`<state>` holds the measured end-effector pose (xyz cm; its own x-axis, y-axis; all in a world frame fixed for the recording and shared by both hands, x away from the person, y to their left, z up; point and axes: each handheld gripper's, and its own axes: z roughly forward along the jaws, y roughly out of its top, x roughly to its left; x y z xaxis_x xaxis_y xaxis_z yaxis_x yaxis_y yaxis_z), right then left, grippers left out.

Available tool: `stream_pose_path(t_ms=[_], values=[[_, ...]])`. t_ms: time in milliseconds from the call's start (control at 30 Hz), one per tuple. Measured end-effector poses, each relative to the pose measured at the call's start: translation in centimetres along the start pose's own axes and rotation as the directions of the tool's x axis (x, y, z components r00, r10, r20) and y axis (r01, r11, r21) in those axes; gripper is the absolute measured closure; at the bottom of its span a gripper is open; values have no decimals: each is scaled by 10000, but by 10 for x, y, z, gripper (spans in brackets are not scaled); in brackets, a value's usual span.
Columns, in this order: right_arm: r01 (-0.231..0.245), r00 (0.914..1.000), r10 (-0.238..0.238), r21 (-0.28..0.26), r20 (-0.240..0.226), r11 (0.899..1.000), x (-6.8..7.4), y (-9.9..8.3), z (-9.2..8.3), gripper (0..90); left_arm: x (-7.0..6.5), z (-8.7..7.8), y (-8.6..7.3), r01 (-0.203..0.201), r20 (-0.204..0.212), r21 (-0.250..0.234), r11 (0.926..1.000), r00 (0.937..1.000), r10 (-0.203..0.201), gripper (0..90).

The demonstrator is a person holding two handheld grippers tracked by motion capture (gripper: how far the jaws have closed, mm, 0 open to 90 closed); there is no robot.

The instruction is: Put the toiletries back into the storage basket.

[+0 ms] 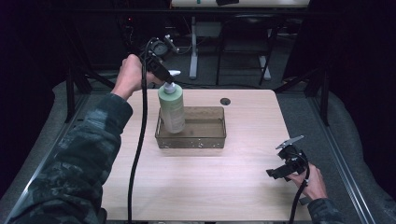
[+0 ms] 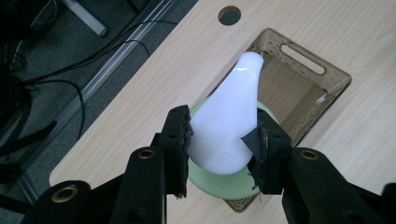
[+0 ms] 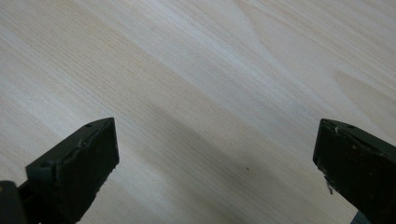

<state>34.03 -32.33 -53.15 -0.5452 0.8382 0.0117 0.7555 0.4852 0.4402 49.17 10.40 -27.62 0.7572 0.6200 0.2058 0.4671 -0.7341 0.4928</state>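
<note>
A pale green pump bottle stands upright at the left end of a smoky clear plastic basket on the wooden table. My left gripper reaches down from above and is shut on the bottle's white pump head; its jaws press both sides of the pump in the left gripper view, with the green bottle shoulder just below. My right gripper rests low over the table's near right corner, open, with bare wood between its jaws.
A round cable hole sits in the table behind the basket. The basket's handle slot is at its far end. Black cables trail from both grippers. Dark floor, table legs and wires lie beyond the far edge.
</note>
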Motion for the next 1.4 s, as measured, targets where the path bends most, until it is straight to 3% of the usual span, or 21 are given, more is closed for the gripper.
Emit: stream_pose_path(t_ms=[833,1400], values=[[147,9999,-147,3,71,9999,0,0,-1,0,-1,19,-20,247,351,-25,9997,9991,-246,624],[20,10000,-20,9,-24,10000,2,0,-1,0,-6,27,-29,54,483,264,9996,9988,-67,624]])
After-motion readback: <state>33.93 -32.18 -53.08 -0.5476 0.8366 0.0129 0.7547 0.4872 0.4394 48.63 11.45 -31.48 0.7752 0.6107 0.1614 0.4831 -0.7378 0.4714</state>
